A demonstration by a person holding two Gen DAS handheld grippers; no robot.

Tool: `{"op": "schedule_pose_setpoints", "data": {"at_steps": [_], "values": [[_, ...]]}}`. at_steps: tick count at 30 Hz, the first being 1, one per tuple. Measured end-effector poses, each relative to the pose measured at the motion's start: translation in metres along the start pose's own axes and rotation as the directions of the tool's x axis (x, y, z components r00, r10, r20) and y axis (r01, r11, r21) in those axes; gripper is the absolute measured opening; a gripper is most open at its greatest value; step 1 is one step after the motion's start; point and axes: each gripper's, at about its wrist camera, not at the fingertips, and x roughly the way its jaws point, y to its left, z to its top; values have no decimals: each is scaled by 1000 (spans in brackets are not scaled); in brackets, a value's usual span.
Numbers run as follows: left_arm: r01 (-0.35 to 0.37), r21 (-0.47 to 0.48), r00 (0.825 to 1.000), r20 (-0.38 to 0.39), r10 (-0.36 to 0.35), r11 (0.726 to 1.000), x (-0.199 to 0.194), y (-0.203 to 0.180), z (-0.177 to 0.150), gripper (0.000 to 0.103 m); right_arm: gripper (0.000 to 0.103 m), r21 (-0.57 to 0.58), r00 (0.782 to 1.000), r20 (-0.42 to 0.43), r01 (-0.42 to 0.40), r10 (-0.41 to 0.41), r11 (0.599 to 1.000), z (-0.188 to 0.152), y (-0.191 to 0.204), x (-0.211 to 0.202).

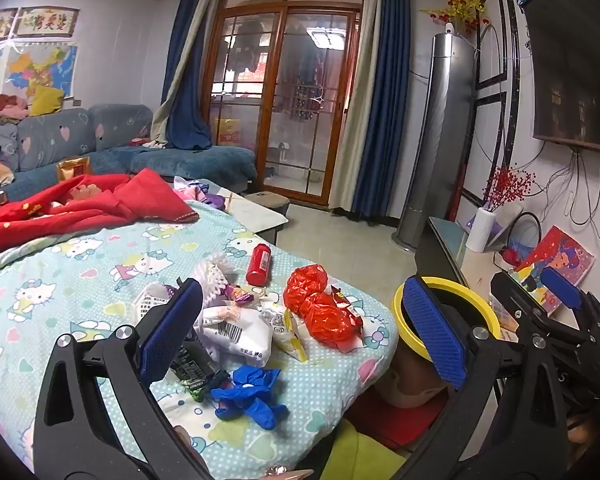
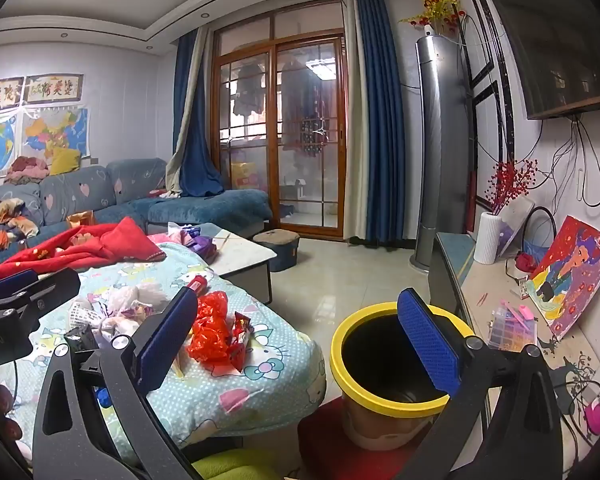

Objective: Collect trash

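Lying by the wrappers (image 1: pixel 236 330): blue glove (image 1: pixel 250 394), red bottle (image 1: pixel 259 264).

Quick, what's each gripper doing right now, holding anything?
Left gripper: open wide, holding nothing, over the trash pile.
Right gripper: open wide, holding nothing.

sofa (image 1: pixel 60 136) | blue curtains (image 2: pixel 380 120) | tower fan (image 2: pixel 440 140) | white vase (image 2: pixel 487 244) | painting (image 2: pixel 572 276)
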Motion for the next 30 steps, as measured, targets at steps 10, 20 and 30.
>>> {"op": "schedule_pose_setpoints", "data": {"at_steps": [10,20,30], "values": [[-2,2,1000,-3,2,1000,0,0,0,92,97,1,1000,1,0,0,1000,0,0,0],[-1,1,1000,-2,1,1000,0,0,0,92,97,1,1000,3,0,0,1000,0,0,0],[0,2,1000,0,0,1000,0,0,0,92,97,1,1000,-1,-1,1,1000,0,0,0]]}}
